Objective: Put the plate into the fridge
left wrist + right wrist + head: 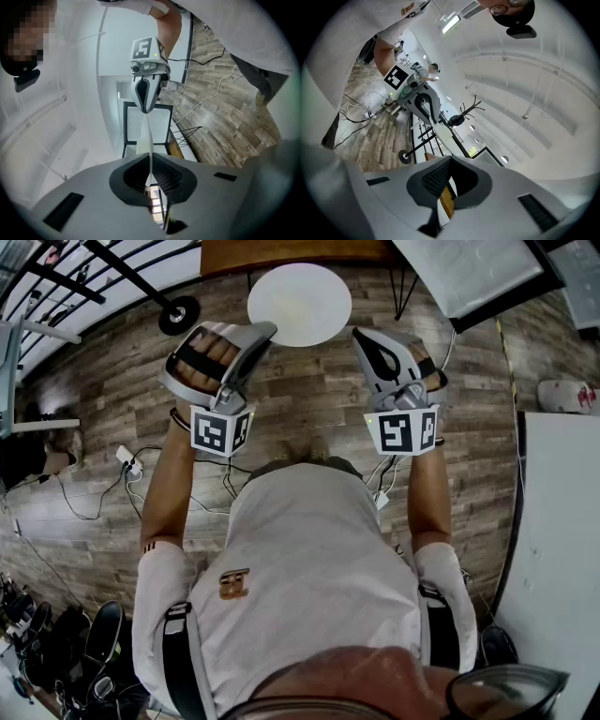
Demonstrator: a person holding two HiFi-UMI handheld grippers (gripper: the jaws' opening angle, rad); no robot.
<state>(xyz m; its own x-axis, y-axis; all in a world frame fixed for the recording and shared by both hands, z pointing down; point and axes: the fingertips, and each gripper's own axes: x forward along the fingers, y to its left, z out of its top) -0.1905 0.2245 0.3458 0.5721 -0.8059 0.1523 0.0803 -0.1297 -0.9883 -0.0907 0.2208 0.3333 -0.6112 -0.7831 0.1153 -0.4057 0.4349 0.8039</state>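
I hold a round white plate (300, 301) level over the wooden floor, between both grippers. My left gripper (265, 329) is shut on its left rim. In the left gripper view the plate (149, 136) shows edge-on as a thin white line running out from between the jaws (151, 176) toward the right gripper (145, 93). My right gripper (359, 334) meets the plate's right rim. In the right gripper view the plate's edge (443, 136) reaches the tips of the jaws (451, 173), with the left gripper (419, 96) across from it.
A wooden table (291, 254) stands just beyond the plate. A dark-framed white panel (469, 273) is at the upper right. The round base of a coat stand (178, 315) sits to the left. A white counter (562, 549) runs along the right, and cables with a power strip (127, 460) lie on the floor.
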